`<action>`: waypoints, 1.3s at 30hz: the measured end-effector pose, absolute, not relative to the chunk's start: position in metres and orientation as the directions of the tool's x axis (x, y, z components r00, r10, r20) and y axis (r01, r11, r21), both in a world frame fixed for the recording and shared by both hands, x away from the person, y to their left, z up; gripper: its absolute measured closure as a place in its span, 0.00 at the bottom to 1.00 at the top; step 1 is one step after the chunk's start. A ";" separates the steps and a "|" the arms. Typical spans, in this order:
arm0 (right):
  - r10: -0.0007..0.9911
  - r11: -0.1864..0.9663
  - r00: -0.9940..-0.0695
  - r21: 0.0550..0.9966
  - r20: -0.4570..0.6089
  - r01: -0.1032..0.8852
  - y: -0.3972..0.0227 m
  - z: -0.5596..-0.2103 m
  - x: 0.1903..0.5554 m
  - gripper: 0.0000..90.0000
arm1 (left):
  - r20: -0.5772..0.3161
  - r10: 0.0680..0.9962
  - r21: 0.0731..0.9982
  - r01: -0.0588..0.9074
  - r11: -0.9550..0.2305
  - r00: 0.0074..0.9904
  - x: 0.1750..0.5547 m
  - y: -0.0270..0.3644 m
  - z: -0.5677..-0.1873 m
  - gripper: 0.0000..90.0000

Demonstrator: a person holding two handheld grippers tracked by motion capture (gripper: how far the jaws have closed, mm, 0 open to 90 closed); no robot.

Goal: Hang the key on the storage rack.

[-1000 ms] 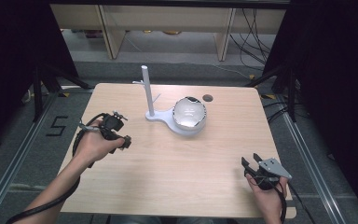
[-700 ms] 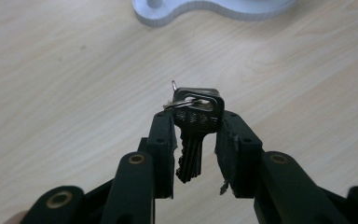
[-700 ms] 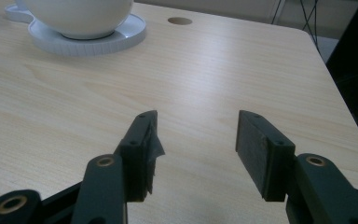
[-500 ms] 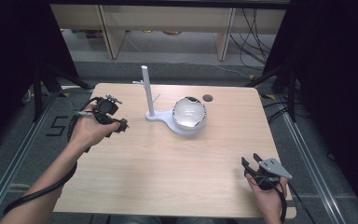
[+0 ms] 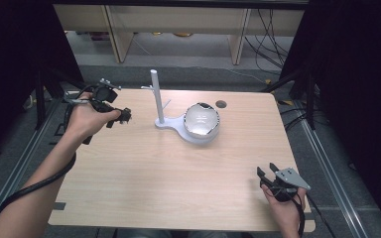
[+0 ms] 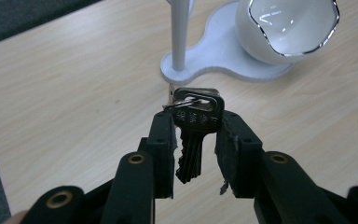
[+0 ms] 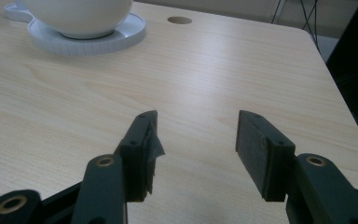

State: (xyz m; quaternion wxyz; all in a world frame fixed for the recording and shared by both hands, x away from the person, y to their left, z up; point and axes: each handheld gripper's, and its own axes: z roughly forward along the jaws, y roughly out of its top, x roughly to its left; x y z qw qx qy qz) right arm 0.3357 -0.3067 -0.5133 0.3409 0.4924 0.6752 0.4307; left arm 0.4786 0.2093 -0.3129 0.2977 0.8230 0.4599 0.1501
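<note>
My left gripper [image 5: 120, 118] is raised above the far left part of the table, its jaws shut on a bunch of silver keys [image 6: 197, 117] on a ring. The keys hang clear of the wood between its jaws [image 6: 196, 140]. Just beyond them stands a white stand [image 5: 171, 124] with an upright post [image 5: 155, 94] and a glossy white dome [image 5: 202, 120] on its round base. That post [image 6: 179, 32] and dome [image 6: 286, 28] also appear in the left gripper view. My right gripper [image 5: 267, 171] rests near the front right corner, open with nothing between its jaws [image 7: 196, 135].
A round cable hole [image 5: 221, 104] lies in the tabletop behind the dome. The wooden table [image 5: 178, 188] has bare surface across its middle and front. Metal rails and dark floor run along both sides, with shelving behind.
My left hand has risen and moved toward the far left of the table, carrying the keys. The right hand has kept still.
</note>
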 end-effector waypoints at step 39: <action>0.957 0.147 -0.286 0.916 -0.038 0.372 -0.307 -0.513 0.337 0.55 | 0.020 0.863 0.771 0.541 -0.334 0.504 0.496 0.197 -0.305 0.75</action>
